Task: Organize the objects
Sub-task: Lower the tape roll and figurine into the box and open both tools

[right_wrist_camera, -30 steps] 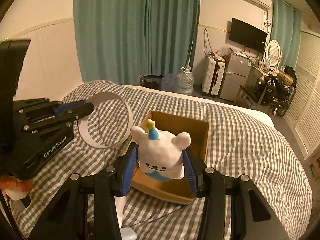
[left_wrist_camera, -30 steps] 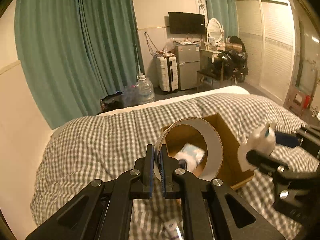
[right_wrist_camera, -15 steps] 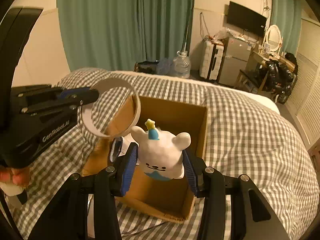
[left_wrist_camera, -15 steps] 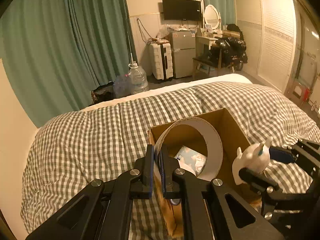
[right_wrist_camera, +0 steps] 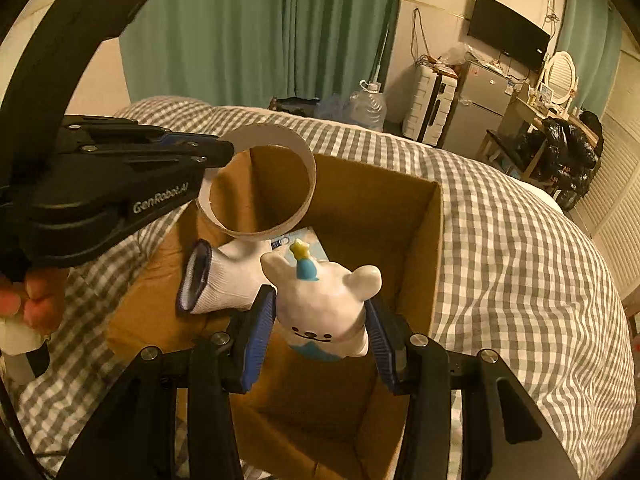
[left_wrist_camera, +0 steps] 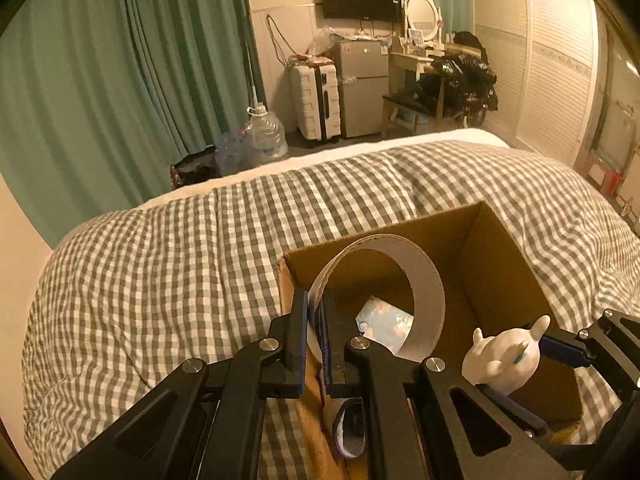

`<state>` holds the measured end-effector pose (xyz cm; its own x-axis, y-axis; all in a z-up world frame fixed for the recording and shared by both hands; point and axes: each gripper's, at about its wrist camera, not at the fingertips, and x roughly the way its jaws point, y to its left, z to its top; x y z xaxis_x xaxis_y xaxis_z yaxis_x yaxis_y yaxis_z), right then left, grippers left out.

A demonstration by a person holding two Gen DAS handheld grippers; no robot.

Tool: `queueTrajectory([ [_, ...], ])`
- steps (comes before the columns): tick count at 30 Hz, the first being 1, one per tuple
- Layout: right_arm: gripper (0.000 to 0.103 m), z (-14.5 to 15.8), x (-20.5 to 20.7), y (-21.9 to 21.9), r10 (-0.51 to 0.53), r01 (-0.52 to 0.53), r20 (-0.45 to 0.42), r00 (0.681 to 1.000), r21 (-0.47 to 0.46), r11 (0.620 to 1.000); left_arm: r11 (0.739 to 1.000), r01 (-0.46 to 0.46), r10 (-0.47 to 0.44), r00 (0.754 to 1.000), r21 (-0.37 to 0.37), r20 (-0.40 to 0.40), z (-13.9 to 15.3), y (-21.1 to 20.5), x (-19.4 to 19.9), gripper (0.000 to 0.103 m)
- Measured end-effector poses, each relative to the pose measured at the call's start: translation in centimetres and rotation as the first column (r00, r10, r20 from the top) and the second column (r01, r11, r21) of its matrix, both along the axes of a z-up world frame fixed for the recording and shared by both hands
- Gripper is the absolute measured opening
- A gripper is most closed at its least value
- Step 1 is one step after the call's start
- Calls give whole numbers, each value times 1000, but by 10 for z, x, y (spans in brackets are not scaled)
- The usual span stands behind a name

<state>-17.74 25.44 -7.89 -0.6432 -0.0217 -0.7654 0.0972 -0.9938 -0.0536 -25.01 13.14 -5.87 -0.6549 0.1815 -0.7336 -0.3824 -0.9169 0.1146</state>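
An open cardboard box (left_wrist_camera: 500,264) (right_wrist_camera: 420,248) sits on the checked bed. My left gripper (left_wrist_camera: 314,320) (right_wrist_camera: 216,152) is shut on the wall of a wide cardboard ring (left_wrist_camera: 424,292) (right_wrist_camera: 304,164) and holds it above the box's left part. My right gripper (right_wrist_camera: 320,328) is shut on a white bear toy (right_wrist_camera: 324,308) (left_wrist_camera: 504,360) with a blue hat, held over the box's near side. Inside the box lie a white sock (right_wrist_camera: 224,280) with a dark cuff and a light blue packet (left_wrist_camera: 384,324) (right_wrist_camera: 308,240).
The grey and white checked duvet (left_wrist_camera: 160,264) (right_wrist_camera: 520,260) surrounds the box. Beyond the bed are green curtains (left_wrist_camera: 120,80), water jugs (left_wrist_camera: 264,140), a white suitcase (left_wrist_camera: 316,104), a small fridge (left_wrist_camera: 362,84) and a desk with black bags (left_wrist_camera: 460,76).
Both grippers moved forward and down over the box. The ring now hangs above the box's left part and the bear is over its inside. Both grips stayed the same.
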Motion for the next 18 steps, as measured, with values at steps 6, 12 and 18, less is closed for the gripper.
queueTrajectory([
  [6, 45, -13, -4, 1, 9, -9, 26, 1000, 1, 1000, 1000, 14, -14, 999, 0, 35, -17, 1, -1, 6],
  [12, 45, -13, 0, -1, 6, -6, 34, 999, -6, 1000, 999, 24, -26, 997, 31, 68, -17, -2, 6, 15],
  [18, 66, 5, 13, -6, 0, 0, 10, 1000, 7, 1000, 999, 5, -8, 997, 40, 73, -3, -13, 21, 50],
])
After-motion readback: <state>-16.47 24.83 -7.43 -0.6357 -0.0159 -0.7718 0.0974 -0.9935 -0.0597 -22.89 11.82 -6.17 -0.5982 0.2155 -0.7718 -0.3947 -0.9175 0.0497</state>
